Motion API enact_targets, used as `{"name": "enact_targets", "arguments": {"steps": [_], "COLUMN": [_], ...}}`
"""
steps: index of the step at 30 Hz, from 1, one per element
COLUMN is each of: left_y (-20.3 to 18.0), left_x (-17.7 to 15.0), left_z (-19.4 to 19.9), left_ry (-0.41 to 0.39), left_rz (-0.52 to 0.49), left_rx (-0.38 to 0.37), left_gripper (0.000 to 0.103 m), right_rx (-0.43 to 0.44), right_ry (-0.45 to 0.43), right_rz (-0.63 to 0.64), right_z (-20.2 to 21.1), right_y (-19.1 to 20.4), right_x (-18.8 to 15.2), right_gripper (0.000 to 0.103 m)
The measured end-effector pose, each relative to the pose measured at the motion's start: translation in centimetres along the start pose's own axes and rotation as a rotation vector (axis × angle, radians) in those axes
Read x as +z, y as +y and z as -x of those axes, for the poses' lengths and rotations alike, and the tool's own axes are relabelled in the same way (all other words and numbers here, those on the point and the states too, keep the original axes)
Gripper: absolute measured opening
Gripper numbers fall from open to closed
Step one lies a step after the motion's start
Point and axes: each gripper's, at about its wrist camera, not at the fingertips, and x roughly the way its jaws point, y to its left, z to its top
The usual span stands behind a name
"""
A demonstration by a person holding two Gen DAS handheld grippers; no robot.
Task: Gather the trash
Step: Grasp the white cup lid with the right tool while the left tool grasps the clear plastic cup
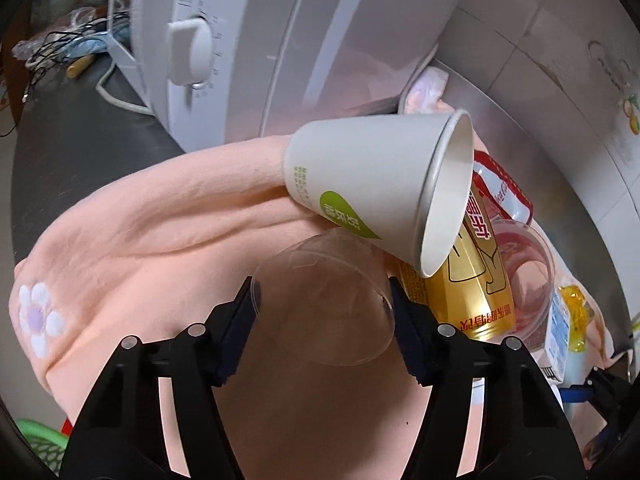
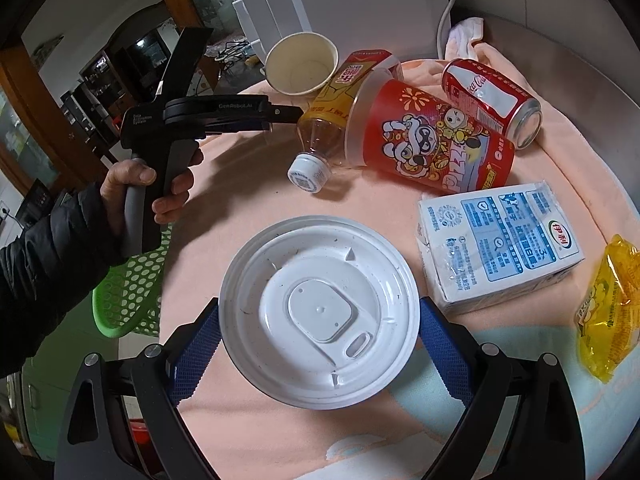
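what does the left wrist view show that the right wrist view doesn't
Only the left wrist view: a clear plastic cup between the left tongs, a white appliance with a dial, and a flower patch on the cloth.

Only the right wrist view: a white lid in the right tongs, a milk carton, a yellow wrapper, a green basket.

Both: the paper cup, the yellow bottle, the pink cloth.

Lid (image 2: 320,312) lies nearest on towel (image 2: 248,184), carton (image 2: 496,244) to its right. Behind them bottle (image 2: 324,136) and big cup (image 2: 432,136) touch; paper cup (image 2: 300,64) behind-left, can (image 2: 492,100) behind-right.
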Motion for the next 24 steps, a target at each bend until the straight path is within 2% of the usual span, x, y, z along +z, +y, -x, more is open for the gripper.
{"name": "enact_targets", "arguments": {"steps": [7, 13, 17, 24], "left_y": [-0.1, 0.2, 1.3, 4.5], "left_x": [-1.8, -4.6, -6.5, -11.3], "left_z": [3.5, 8.5, 12.2, 18.5], "left_ry": [-0.053, -0.106, -0.147, -0.182], "left_rz": [0.045, 0.081, 0.124, 0.201], "left_rx": [0.002, 0.049, 0.104, 0.270], "left_gripper": [0.063, 0.063, 0.063, 0.063], "right_rx": [0.013, 0.040, 0.068, 0.120], "right_ry": [-0.014, -0.028, -0.036, -0.046], "right_rz": [0.021, 0.056, 0.093, 0.153], "right_z": [0.4, 0.6, 0.6, 0.5], "right_y": [1.0, 2.6, 4.3, 7.5], "right_x": [0.0, 0.1, 0.4, 1.1], "right_gripper": [0.091, 0.091, 0.091, 0.091]}}
